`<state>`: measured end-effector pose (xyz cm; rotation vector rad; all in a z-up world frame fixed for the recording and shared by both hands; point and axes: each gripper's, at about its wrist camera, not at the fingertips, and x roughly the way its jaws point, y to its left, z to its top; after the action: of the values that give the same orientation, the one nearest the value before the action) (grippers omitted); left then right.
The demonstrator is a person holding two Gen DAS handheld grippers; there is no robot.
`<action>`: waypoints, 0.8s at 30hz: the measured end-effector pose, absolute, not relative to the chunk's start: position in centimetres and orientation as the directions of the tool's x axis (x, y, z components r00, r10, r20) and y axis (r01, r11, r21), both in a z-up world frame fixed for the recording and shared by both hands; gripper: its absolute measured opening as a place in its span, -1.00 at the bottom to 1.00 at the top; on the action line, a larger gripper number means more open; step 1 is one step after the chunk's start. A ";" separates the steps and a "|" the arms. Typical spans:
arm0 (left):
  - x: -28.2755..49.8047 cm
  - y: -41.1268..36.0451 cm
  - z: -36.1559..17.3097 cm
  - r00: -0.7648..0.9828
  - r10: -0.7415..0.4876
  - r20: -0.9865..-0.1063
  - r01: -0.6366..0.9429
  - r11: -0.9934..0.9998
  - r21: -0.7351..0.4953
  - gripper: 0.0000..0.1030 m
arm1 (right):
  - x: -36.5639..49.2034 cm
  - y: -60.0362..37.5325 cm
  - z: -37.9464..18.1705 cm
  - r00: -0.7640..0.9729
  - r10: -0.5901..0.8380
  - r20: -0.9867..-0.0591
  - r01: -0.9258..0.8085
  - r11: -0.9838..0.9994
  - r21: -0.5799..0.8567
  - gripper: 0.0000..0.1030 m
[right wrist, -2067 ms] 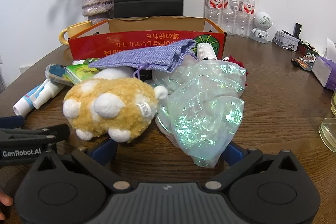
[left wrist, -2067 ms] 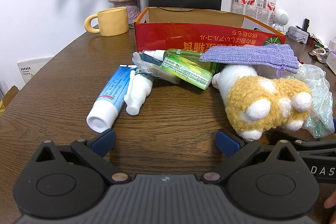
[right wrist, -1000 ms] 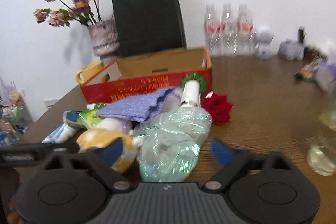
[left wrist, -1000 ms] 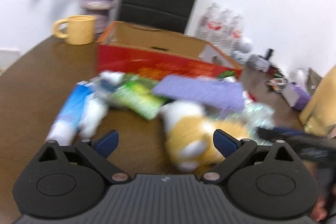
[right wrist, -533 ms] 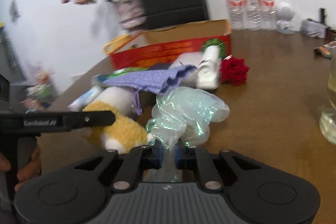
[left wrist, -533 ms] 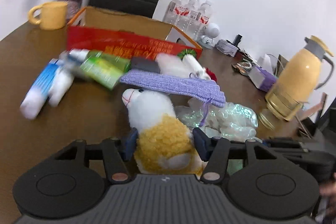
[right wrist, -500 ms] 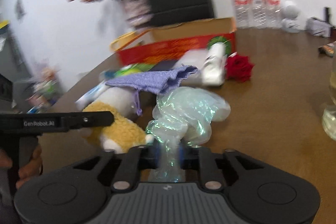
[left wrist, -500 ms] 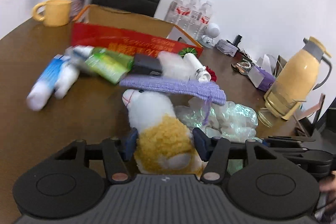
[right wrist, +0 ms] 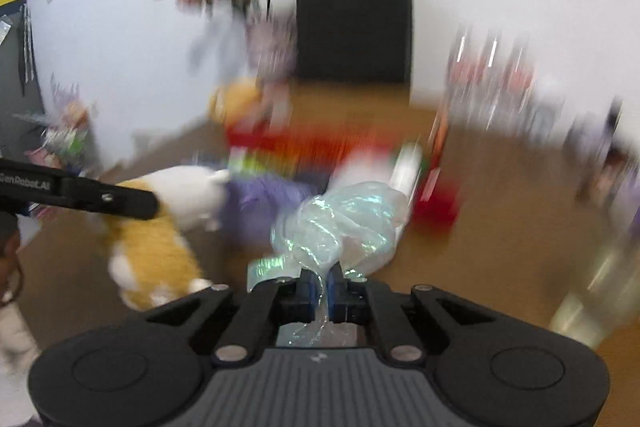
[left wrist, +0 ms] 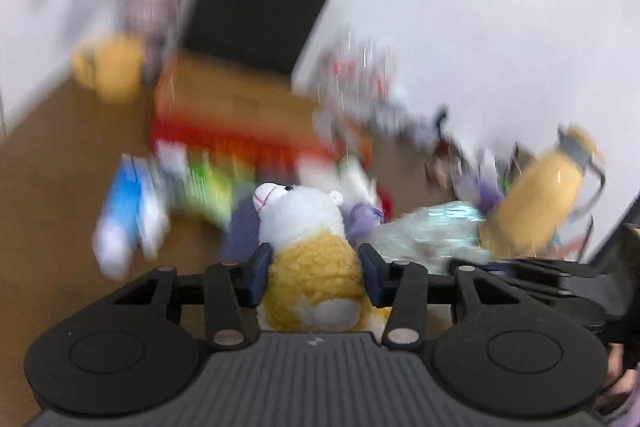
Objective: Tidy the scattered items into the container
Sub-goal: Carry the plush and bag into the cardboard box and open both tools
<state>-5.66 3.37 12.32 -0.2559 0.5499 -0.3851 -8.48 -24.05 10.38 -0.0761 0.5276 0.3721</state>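
Between my left gripper (left wrist: pixel 316 267) pads: the plush toy (left wrist: pixel 308 239), clamped at its yellow body. My right gripper (right wrist: pixel 323 287), just beside it, pinches the iridescent bag (right wrist: pixel 344 223). Red box (left wrist: pixel 240 143) ahead, bg blurred.

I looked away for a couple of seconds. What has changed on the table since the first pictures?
Both claws, open two seconds ago, have closed. The left claw now grips the yellow-and-white plush toy around its body, and the right claw pinches the iridescent crinkled plastic bag. Heavy blur suggests both are moving. The red cardboard box and blue-and-white tube remain on the brown wooden table.
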 end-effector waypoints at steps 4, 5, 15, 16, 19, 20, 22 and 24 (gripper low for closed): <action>-3.0 3.0 15.4 0.778 -0.504 -0.376 0.343 0.841 -0.417 -0.08 | -6.6 -24.2 14.6 0.842 0.372 -0.391 -0.389 0.920 0.039 -0.91; -2.0 2.8 16.3 0.783 -0.508 -0.360 0.352 0.837 -0.418 -0.08 | -5.8 -24.2 15.4 0.851 0.372 -0.372 -0.380 0.923 0.054 -0.91; 14.6 -0.6 19.1 0.795 -0.403 -0.453 0.274 0.905 -0.325 -0.07 | 11.3 -24.2 15.8 0.811 0.376 -0.448 -0.265 0.919 0.291 -0.89; 16.9 -0.7 18.1 0.783 -0.391 -0.483 0.257 0.912 -0.320 -0.07 | 13.6 -24.1 15.1 0.800 0.368 -0.473 -0.240 0.920 0.311 -0.89; 23.7 -1.4 14.9 0.749 -0.325 -0.577 0.173 0.937 -0.303 -0.07 | 20.4 -24.0 13.0 0.761 0.348 -0.547 -0.160 0.918 0.362 -0.89; 25.8 -1.2 13.7 0.731 -0.325 -0.600 0.146 0.933 -0.327 -0.07 | 22.6 -23.9 12.3 0.746 0.343 -0.570 -0.133 0.917 0.377 -0.89; 29.3 -1.0 11.3 0.692 -0.334 -0.640 0.102 0.923 -0.371 -0.07 | 27.2 -23.8 10.9 0.714 0.333 -0.616 -0.076 0.911 0.405 -0.89; 31.6 -1.5 9.3 0.658 -0.315 -0.684 0.077 0.932 -0.355 -0.07 | 30.2 -23.6 9.2 0.690 0.309 -0.654 -0.033 0.917 0.398 -0.89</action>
<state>31.55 -1.49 9.31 -0.3090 0.8259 -0.2264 30.20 -23.58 9.18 0.3734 0.7900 0.1960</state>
